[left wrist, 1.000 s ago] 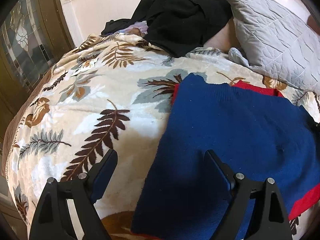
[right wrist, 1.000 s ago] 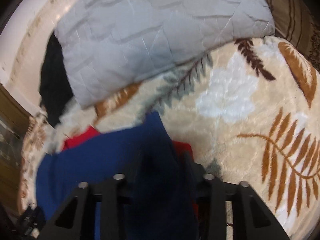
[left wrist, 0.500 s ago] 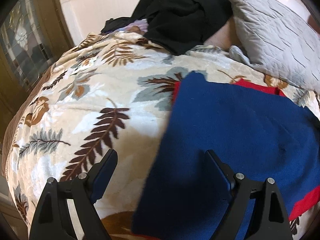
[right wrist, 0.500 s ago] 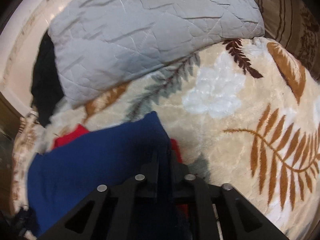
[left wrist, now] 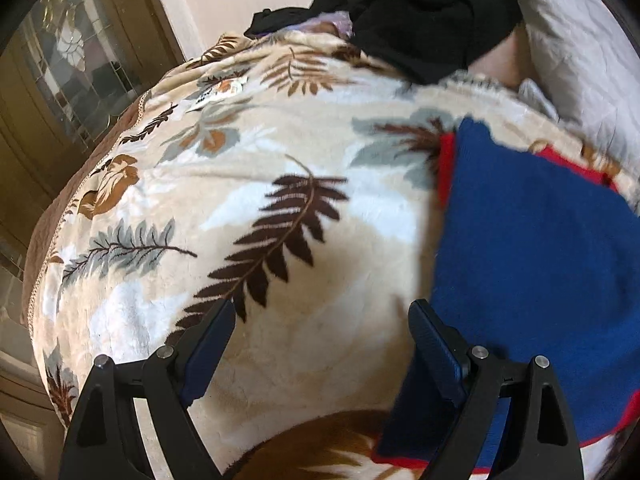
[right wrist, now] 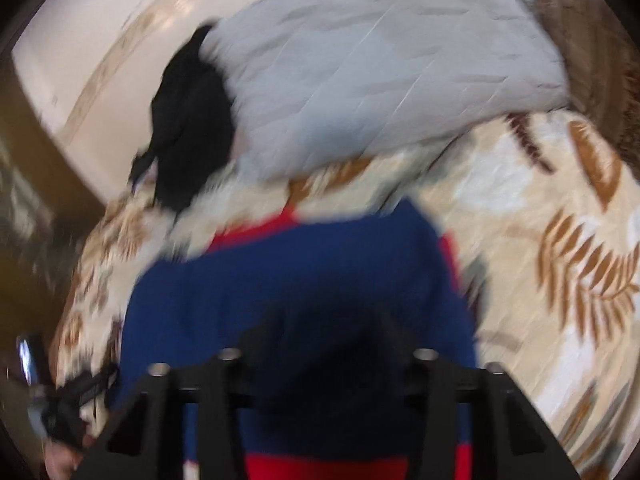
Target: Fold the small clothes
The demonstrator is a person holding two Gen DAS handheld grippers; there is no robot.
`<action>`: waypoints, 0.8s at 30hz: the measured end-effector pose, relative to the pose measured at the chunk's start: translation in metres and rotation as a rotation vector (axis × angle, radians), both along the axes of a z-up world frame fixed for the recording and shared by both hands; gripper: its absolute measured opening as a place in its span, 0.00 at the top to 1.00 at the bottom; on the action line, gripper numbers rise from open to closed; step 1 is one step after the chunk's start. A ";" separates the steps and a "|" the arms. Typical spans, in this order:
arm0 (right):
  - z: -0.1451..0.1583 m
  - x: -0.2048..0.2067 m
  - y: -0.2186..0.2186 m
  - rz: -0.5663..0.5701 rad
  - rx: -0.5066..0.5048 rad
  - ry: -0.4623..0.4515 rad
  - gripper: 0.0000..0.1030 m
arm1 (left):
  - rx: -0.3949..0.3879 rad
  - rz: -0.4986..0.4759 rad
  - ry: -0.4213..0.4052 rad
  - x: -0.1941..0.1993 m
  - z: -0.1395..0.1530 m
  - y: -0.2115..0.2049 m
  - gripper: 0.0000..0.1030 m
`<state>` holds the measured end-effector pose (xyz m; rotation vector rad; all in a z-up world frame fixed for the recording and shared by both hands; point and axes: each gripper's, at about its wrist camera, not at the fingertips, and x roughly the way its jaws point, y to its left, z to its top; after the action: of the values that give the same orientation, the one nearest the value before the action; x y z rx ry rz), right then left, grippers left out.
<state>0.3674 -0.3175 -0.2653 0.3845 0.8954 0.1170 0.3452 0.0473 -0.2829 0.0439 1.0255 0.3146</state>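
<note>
A blue knit garment (left wrist: 540,260) with red trim lies folded flat on a leaf-print blanket (left wrist: 280,140). My left gripper (left wrist: 320,312) stands wide open above the blanket. Nothing is between its fingers, and its right finger (left wrist: 436,348) is at the garment's left edge. The right wrist view is blurred. In it the garment (right wrist: 300,272) fills the lower middle. My right gripper (right wrist: 324,320) hovers over the garment with its jaws opening and its pads off the cloth. The garment lies below them, and I see no fold between them.
A grey quilted pillow (right wrist: 380,80) lies at the head of the bed, and its edge (left wrist: 580,60) shows in the left wrist view. Beside it sits a heap of black clothes (left wrist: 420,12). A glass-panelled door (left wrist: 68,68) stands past the bed's left edge.
My right gripper was shut on a fold of the blue garment; it has let go, opened and pulled up and back. My left gripper shifted left, off the garment and over the blanket.
</note>
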 end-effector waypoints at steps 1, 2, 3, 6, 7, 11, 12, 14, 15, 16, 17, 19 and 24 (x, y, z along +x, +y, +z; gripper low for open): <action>-0.005 -0.003 0.008 0.021 -0.008 0.022 0.61 | 0.014 -0.007 0.009 0.001 -0.004 -0.001 0.13; -0.013 -0.006 0.017 0.039 -0.027 0.052 0.61 | 0.020 -0.011 0.015 0.002 -0.007 -0.003 0.13; -0.022 -0.006 0.025 0.057 -0.048 0.092 0.61 | 0.021 -0.010 0.017 0.001 -0.007 -0.003 0.13; -0.035 -0.013 0.035 0.075 -0.102 0.118 0.61 | 0.001 -0.007 -0.018 -0.007 0.003 -0.003 0.13; -0.031 -0.016 0.036 0.075 -0.099 0.119 0.61 | -0.008 -0.015 -0.036 -0.011 0.009 -0.004 0.13; -0.014 -0.036 0.032 0.087 -0.008 0.082 0.62 | -0.018 -0.074 -0.131 -0.030 0.035 -0.016 0.13; -0.010 -0.043 0.036 0.103 -0.007 0.070 0.62 | -0.007 -0.087 -0.153 -0.033 0.040 -0.019 0.13; -0.007 -0.050 0.043 0.132 -0.004 0.056 0.62 | 0.001 -0.111 -0.195 -0.039 0.050 -0.027 0.13; -0.006 -0.054 0.048 0.151 -0.001 0.053 0.62 | -0.003 -0.123 -0.210 -0.041 0.054 -0.030 0.13; -0.007 -0.056 0.052 0.166 0.002 0.055 0.62 | -0.010 -0.136 -0.226 -0.043 0.058 -0.034 0.13; -0.009 -0.058 0.057 0.180 0.006 0.063 0.62 | -0.012 -0.146 -0.238 -0.045 0.061 -0.037 0.13; -0.017 -0.058 0.064 0.196 0.003 0.084 0.62 | -0.007 -0.167 -0.256 -0.047 0.064 -0.044 0.13; -0.041 -0.051 0.075 0.221 -0.053 0.166 0.60 | 0.004 -0.196 -0.266 -0.049 0.066 -0.056 0.13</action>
<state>0.3162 -0.2427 -0.3065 0.2472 1.1013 0.2665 0.2959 -0.0083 -0.2171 0.1029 0.7499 0.1392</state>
